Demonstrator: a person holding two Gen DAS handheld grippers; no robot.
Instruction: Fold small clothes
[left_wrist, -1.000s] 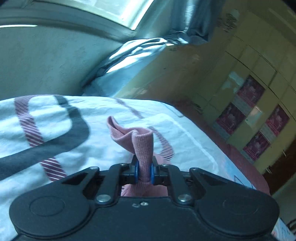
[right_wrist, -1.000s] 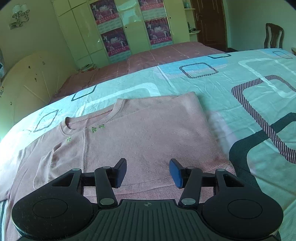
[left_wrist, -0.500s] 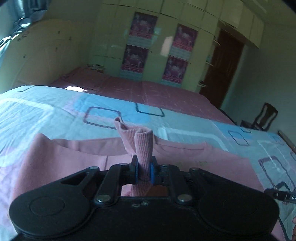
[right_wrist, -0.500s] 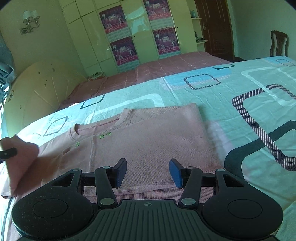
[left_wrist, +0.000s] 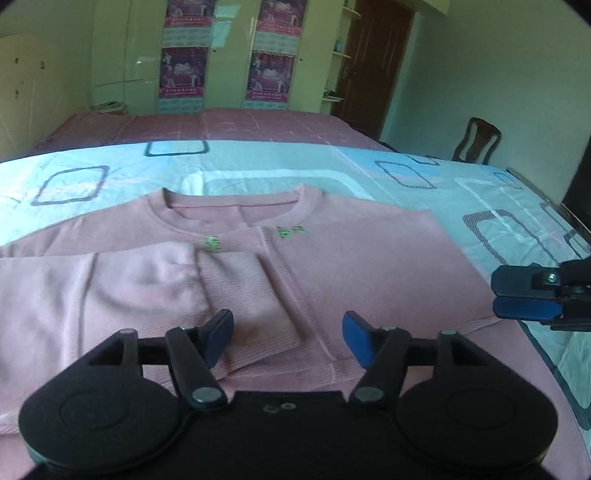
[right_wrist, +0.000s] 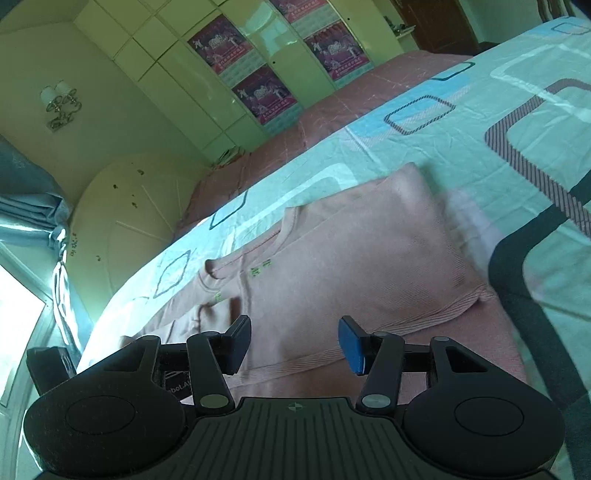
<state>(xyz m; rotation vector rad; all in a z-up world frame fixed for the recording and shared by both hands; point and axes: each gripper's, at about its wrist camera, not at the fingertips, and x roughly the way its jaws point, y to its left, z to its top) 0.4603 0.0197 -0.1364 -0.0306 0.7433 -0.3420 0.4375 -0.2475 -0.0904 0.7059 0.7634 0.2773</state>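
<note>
Since a second ago your left tongs (left_wrist: 287, 341) have swung from the window side round over the pink sweater (left_wrist: 369, 266), and the cuff (left_wrist: 243, 295) they pinched now lies flat on the chest. Their jaws are opening, nothing between them; the cuff sits just ahead of the left pad, free of it.

Right tongs (right_wrist: 293, 345) stand apart, empty, hovering over the hem near the sweater's right edge. They show at the right border of the left view too.

Sweater lies face up on the patterned bedspread (left_wrist: 461, 192), collar (left_wrist: 240, 206) toward the far side.

Progress, as a judgement:
- Right side looks already turned in: a straight folded edge runs down that flank.
- Left sleeve (left_wrist: 110, 288) now laid across the body, cuff near the green lettering (left_wrist: 291, 232).
- Left: the left flank probably wants squaring, then the bottom-to-collar fold. Roughly midway.

Edges and room:
- Hem (right_wrist: 424, 321) lies nearest you, ribbed band visible, both tongs close above it.
- Bedspread is bare beyond the collar and to the right of the sweater; plenty of room to slide or lift there.
- Bed's right edge and a chair (left_wrist: 476, 144) lie well apart from the work.
- The two tongs sit near each other over the hem; mind them crossing.
</note>
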